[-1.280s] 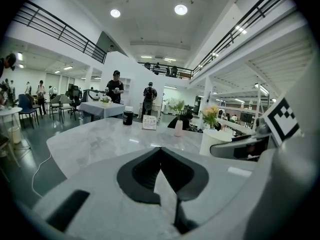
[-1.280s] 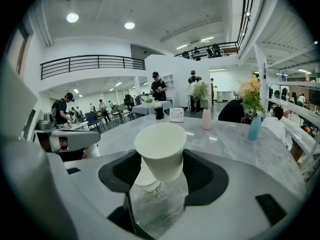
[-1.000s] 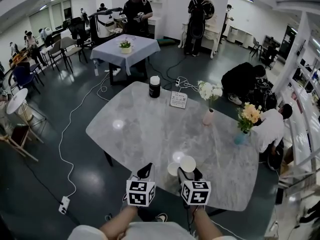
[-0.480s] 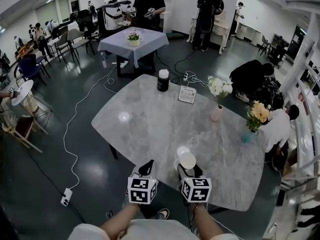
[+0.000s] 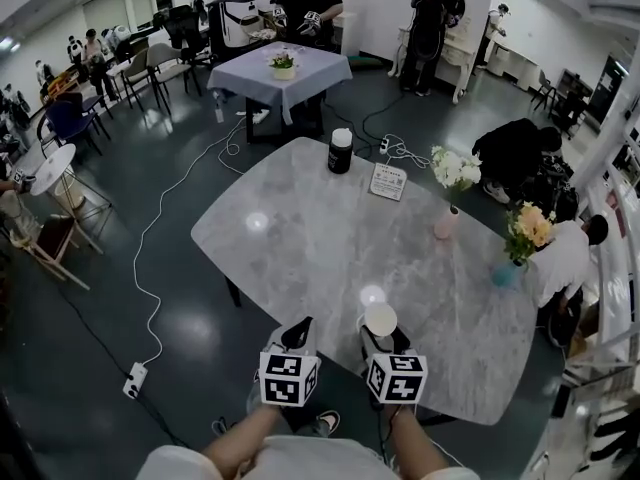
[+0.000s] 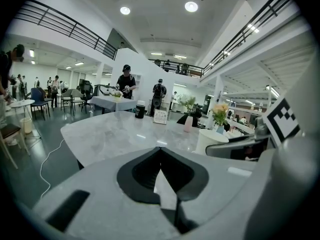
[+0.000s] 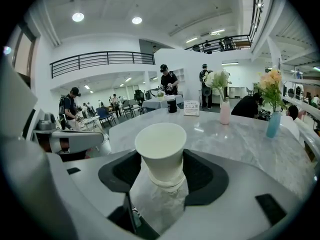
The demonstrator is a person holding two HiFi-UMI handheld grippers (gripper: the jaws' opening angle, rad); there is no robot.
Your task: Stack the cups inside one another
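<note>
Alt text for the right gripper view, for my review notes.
A white paper cup, nested in a second cup, is held between the jaws of the right gripper over a grey marble table, with a pink flower vase beyond.

Pale-grey shells, black-and-white marker cubes (image 5: 288,379)
The left hand-held gripper (image 5: 297,333) and right hand-held gripper (image 5: 380,340) have black jaw linings; the person's top (image 5: 300,464) is white.

In the head view, the marker cubes (image 5: 289,378) at lower centre cover most of the left gripper (image 5: 296,336) and the right gripper (image 5: 381,342), and also the lower part of the paper cup (image 5: 380,319). The bottom edge cuts off both forearms (image 5: 240,438). Print on the white card (image 5: 388,181), upper centre, is too small to read. In the right gripper view, the cup's base is hidden low between the jaws.
</note>
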